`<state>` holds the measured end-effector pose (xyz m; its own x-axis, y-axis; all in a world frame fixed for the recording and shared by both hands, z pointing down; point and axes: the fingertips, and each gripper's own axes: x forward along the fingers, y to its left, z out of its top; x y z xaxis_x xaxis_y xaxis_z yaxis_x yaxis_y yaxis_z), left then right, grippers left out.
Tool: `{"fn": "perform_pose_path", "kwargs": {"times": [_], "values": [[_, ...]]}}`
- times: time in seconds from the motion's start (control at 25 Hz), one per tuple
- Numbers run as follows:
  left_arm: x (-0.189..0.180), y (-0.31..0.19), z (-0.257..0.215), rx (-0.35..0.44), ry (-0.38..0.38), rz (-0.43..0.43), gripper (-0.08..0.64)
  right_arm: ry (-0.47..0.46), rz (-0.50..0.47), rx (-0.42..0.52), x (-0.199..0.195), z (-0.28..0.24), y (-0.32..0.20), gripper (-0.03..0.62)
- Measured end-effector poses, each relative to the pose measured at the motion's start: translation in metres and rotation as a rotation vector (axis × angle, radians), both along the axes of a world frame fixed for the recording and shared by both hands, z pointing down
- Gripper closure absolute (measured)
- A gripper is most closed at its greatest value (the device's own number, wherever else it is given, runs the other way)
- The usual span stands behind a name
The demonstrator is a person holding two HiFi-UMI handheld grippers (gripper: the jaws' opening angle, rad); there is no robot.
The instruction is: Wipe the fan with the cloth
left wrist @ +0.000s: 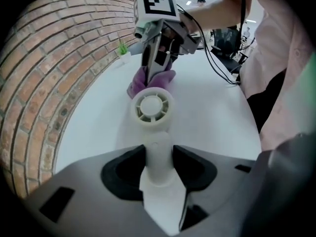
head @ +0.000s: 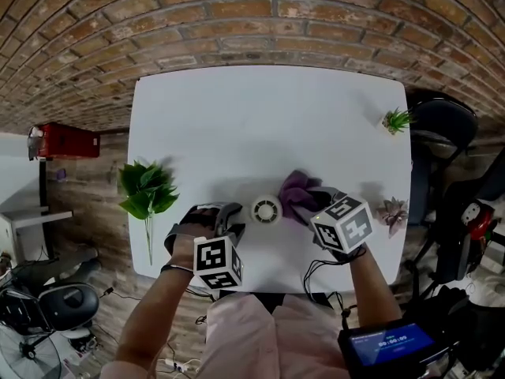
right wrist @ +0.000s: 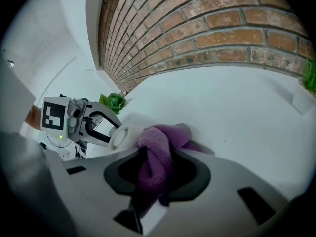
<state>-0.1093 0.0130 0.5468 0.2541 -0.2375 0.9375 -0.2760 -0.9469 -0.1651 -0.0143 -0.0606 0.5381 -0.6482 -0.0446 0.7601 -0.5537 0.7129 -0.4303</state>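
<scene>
the small white fan [head: 267, 210] sat near the front edge of the white bench [head: 237, 117], between the two grippers, with its round grille facing up in the head view. the left gripper [left wrist: 158, 157] held it by the stem: its black fingers [left wrist: 123, 169] pinched the white stem from both sides. the right gripper [right wrist: 158, 167] had its fingers [right wrist: 192, 174] clamped on a bunched purple cloth [right wrist: 158, 152], which lay on the bench just beside the fan's head, on its right in the head view. a leafy green sprig [head: 146, 189] lay at the bench's left edge, a small potted plant [head: 396, 120] stood at the far right corner, and a pinkish succulent [head: 392, 212] sat at the right edge. a brick wall [head: 237, 14] ran behind the bench.
</scene>
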Motion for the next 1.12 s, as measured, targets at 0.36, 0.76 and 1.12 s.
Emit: {"fn": "perform_pose_path", "kwargs": {"times": [0.36,0.76,1.12], "values": [[0.014,0.010,0.003,0.050,-0.154,0.373,0.377,-0.064,-0.109,0.119,-0.013,-0.028,-0.019,0.476],[0.020,0.015,0.005,0.069,-0.241,0.578,0.379,-0.078,-0.427,0.124,-0.062,-0.018,0.017,0.475],[0.019,0.016,0.006,0.067,-0.265,0.564,0.382,-0.054,-0.534,0.099,-0.068,-0.008,0.033,0.477]]}}
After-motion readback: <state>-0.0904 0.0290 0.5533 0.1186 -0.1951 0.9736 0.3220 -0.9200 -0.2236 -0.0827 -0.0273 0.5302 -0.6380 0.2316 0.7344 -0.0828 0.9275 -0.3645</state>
